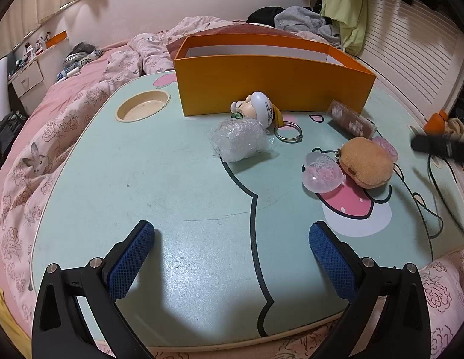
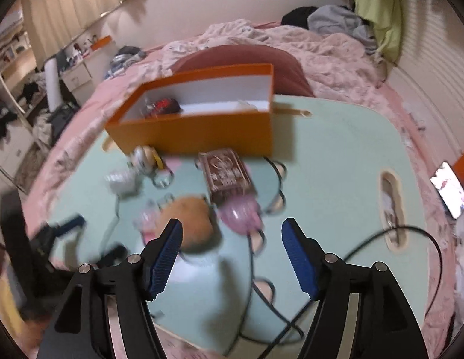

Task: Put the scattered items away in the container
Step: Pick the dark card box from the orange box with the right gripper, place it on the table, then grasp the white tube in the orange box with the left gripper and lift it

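Observation:
An orange box [image 1: 271, 82] stands at the back of the mint lap table [image 1: 172, 185]; the right wrist view shows the orange box [image 2: 199, 133] holding a dark red item [image 2: 164, 106]. Scattered in front of it are a figurine keychain [image 1: 259, 109], a bubble-wrap bundle [image 1: 239, 140], a brown card pack [image 1: 350, 119], a tan plush [image 1: 366, 163] and clear pink capsule halves [image 1: 321, 173]. My left gripper [image 1: 232, 239] is open and empty over the near table. My right gripper [image 2: 232, 237] is open and empty above the plush [image 2: 187, 220] and a pink capsule [image 2: 239, 212].
The table sits on a pink floral bed [image 1: 52, 137]. A round cup recess [image 1: 142, 106] is at the table's back left. A black cable [image 2: 381, 239] runs over the table's right side. A phone [image 2: 449, 193] lies on the bedding at right. Clothes [image 1: 303, 19] are piled behind.

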Action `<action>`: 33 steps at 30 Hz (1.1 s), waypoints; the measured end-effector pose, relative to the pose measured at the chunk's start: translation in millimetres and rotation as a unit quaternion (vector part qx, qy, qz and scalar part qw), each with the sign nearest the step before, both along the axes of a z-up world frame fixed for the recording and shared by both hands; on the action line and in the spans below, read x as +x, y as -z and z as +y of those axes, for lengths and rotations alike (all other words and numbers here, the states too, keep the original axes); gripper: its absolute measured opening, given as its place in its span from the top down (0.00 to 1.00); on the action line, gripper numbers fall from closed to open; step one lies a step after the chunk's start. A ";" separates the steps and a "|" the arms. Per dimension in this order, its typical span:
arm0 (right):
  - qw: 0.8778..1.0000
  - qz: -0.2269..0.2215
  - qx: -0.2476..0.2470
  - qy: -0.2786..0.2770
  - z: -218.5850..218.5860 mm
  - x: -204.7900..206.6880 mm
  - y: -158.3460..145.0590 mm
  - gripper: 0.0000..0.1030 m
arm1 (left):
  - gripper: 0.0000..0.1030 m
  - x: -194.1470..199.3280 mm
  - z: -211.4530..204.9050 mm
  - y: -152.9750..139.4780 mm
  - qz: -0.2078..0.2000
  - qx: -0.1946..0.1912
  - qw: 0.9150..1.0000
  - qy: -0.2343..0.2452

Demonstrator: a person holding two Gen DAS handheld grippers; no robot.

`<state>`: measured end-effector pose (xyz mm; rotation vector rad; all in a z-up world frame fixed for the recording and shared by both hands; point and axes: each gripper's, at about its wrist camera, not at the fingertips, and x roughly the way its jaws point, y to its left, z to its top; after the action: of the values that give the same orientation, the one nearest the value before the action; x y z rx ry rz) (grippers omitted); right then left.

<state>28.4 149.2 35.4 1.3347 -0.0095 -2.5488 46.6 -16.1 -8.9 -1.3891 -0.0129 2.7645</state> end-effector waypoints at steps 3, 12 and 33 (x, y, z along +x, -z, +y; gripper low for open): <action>1.000 0.010 0.027 0.009 -2.3 16.5 15.3 0.33 | 0.00 0.6 -0.1 0.1 0.000 0.000 1.000 0.000; 0.999 0.010 0.017 0.039 3.8 20.7 35.5 0.32 | 0.01 -9.6 2.8 -66.1 0.063 0.009 0.998 0.020; 0.999 0.015 -0.005 0.033 6.5 25.2 35.9 0.22 | 0.67 -256.6 99.3 -20.6 -0.201 0.099 0.971 0.079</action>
<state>53.6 155.7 -0.5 1.3131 -0.0622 -2.6188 -210.0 83.2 11.7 -1.7759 -0.1784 2.2420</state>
